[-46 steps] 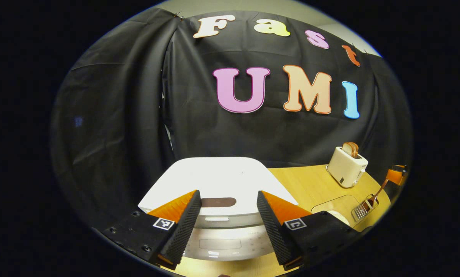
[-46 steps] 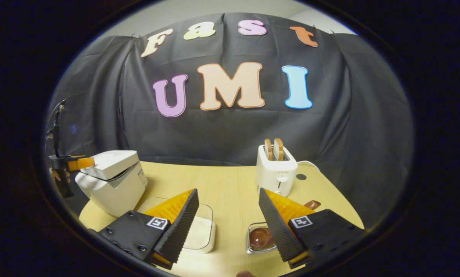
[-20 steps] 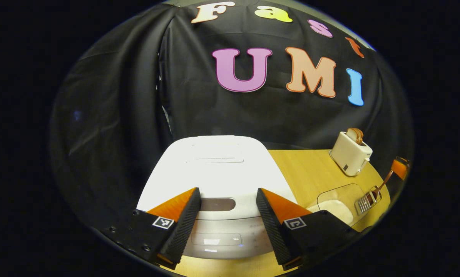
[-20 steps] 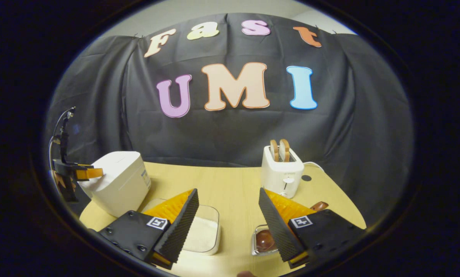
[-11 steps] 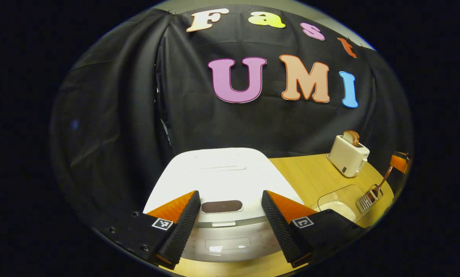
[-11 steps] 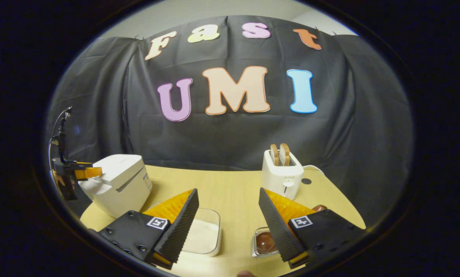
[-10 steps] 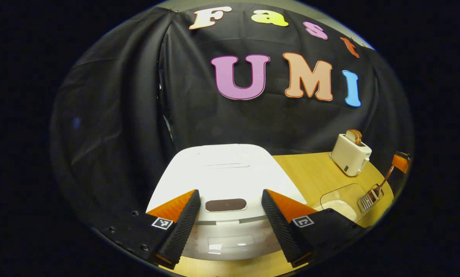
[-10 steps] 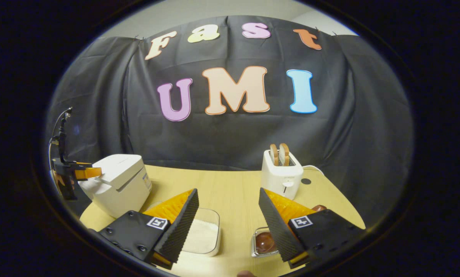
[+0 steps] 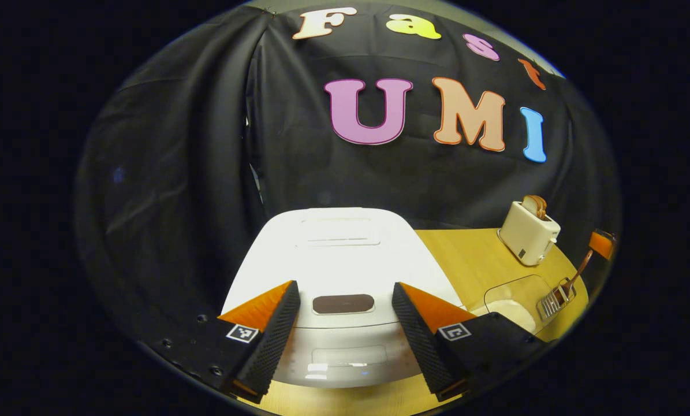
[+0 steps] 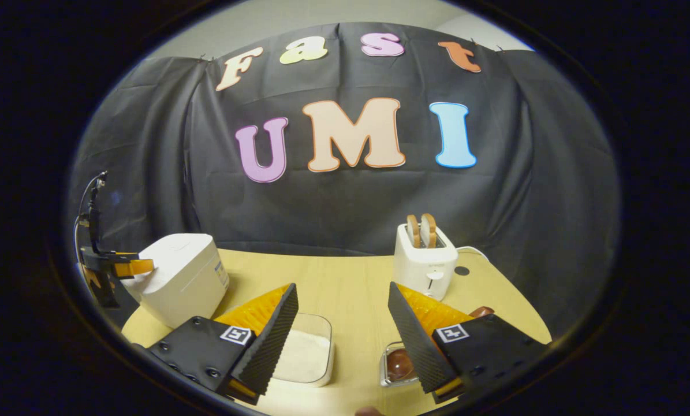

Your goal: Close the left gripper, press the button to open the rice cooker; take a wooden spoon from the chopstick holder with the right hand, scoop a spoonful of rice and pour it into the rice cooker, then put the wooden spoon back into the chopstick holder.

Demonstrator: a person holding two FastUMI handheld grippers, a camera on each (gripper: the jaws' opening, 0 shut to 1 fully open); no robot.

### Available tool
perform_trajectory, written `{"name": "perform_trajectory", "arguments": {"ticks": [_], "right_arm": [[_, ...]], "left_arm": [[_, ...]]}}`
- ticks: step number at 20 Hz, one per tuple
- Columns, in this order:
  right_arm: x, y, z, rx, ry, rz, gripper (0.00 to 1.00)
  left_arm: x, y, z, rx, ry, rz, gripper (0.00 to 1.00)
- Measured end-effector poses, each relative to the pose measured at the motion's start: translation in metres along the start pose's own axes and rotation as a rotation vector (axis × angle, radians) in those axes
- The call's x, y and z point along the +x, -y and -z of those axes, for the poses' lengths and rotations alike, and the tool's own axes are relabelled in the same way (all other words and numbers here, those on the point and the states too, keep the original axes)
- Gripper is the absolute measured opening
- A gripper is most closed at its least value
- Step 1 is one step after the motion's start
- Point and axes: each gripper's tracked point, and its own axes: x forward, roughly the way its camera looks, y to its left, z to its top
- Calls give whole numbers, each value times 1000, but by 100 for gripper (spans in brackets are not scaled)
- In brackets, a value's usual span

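The white rice cooker (image 9: 339,260) stands with its lid down, and its dark oval button (image 9: 343,304) lies between my left gripper's (image 9: 345,332) open fingers, just ahead of the tips. From the right gripper view the cooker (image 10: 183,277) is at the left, and the left gripper (image 10: 122,268) hovers at its front top edge. My right gripper (image 10: 342,335) is open and holds nothing, above the table. The chopstick holder (image 10: 392,370) with a wooden spoon (image 10: 401,360) is under its right finger. The clear rice box (image 10: 307,349) sits by its left finger.
A white toaster (image 10: 425,257) with bread slices stands at the back right of the wooden table (image 10: 345,283). In the left gripper view the toaster (image 9: 528,232), rice box (image 9: 509,300), holder (image 9: 552,292) and the right gripper (image 9: 601,244) lie far right.
The cooker's lid, slightly lifted with a gap half a second ago, now sits flat. The left gripper dipped a little toward the button. The right gripper barely moved.
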Motion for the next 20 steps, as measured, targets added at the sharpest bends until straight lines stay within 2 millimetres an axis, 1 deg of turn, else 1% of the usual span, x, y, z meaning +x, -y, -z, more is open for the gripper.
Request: {"name": "perform_trajectory", "arguments": {"ticks": [1, 3, 4, 7, 10, 12, 14, 16, 18, 20], "right_arm": [[-1, -2, -3, 3, 10, -4, 99], [-5, -8, -12, 16, 42, -14, 99], [-7, -12, -17, 23, 57, -18, 99], [-19, -23, -34, 26, 112, -13, 99], [-34, -39, -45, 14, 168, -14, 99], [-44, -49, -51, 10, 200, -15, 99], [-55, -61, -52, 11, 222, -24, 99], [-60, -70, -52, 2, 235, -31, 99], [-62, -79, -51, 6, 236, -47, 99], [-64, -83, -54, 18, 239, -57, 99]], "left_arm": [[-4, 0, -4, 14, 26, -4, 96], [-13, 2, -1, 17, 43, -15, 95], [-22, 3, -4, 28, 72, -23, 96], [-51, 10, -27, 74, 190, -37, 95], [-81, 20, -42, 98, 268, -46, 95], [-98, 29, -49, 99, 297, -46, 95], [-114, 30, -59, 107, 335, -62, 96], [-126, 33, -68, 115, 373, -70, 96], [-131, 35, -74, 112, 387, -69, 95], [-133, 35, -76, 95, 392, -65, 96]]}}
